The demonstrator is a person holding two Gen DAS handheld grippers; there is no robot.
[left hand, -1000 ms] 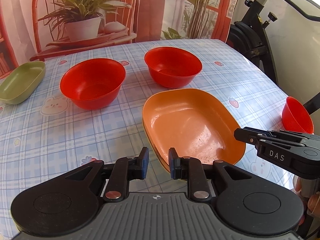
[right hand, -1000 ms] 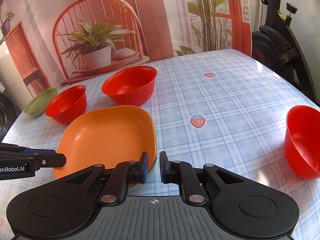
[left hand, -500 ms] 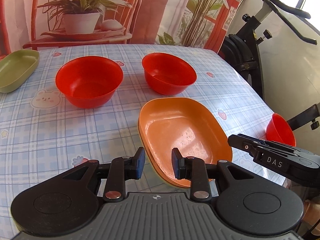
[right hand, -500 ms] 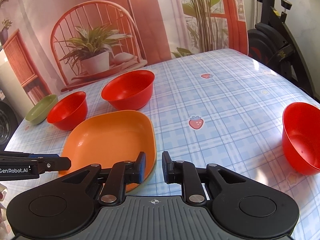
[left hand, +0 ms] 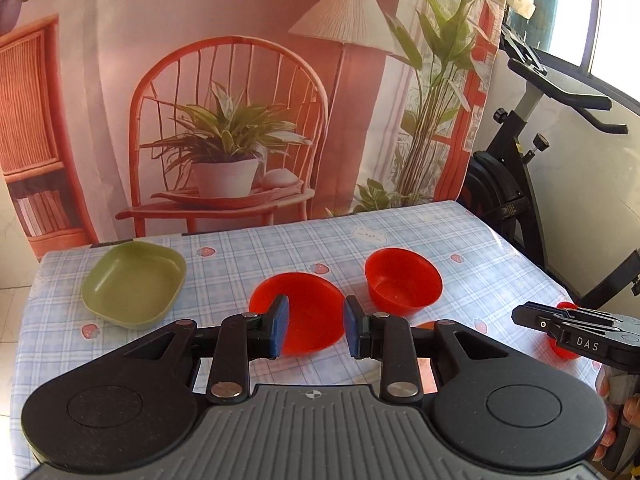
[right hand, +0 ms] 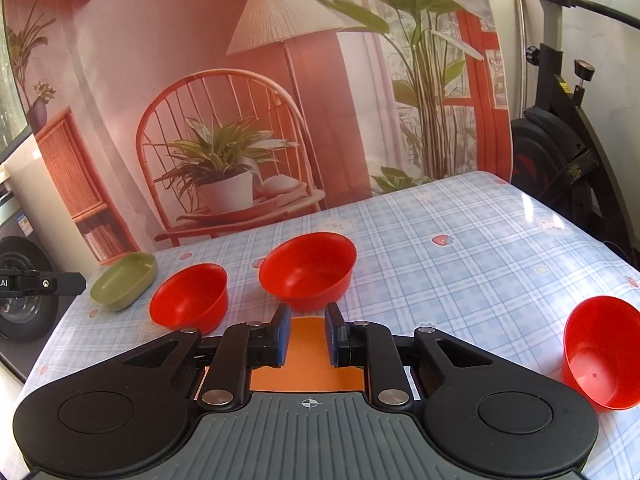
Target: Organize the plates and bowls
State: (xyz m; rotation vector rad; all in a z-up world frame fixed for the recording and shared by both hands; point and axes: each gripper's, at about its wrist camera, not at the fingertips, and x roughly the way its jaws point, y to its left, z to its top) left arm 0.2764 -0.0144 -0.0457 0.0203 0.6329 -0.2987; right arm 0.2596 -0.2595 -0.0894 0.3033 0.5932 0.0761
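A green plate (left hand: 134, 284) (right hand: 124, 278) lies at the table's far left. Two red bowls stand mid-table, one (left hand: 304, 312) (right hand: 190, 296) beside the other (left hand: 402, 280) (right hand: 308, 272). A third red bowl (right hand: 600, 348) (left hand: 562, 350) sits near the right edge. The orange plate (right hand: 308, 356) lies below my right gripper (right hand: 307, 332), mostly hidden by it; only a sliver of the orange plate (left hand: 426, 325) shows in the left wrist view. My left gripper (left hand: 314, 330) hovers above the table. Both stand open with nothing between the pads.
The table (left hand: 400, 236) has a blue checked cloth. A printed backdrop (left hand: 224, 120) hangs behind its far edge. An exercise bike (left hand: 520, 184) (right hand: 560, 160) stands off the right side, and a washing machine (right hand: 16, 288) off the left.
Both grippers have lifted up and away from the orange plate, which has slid under their bodies. Their jaws stand slightly wider apart than before.
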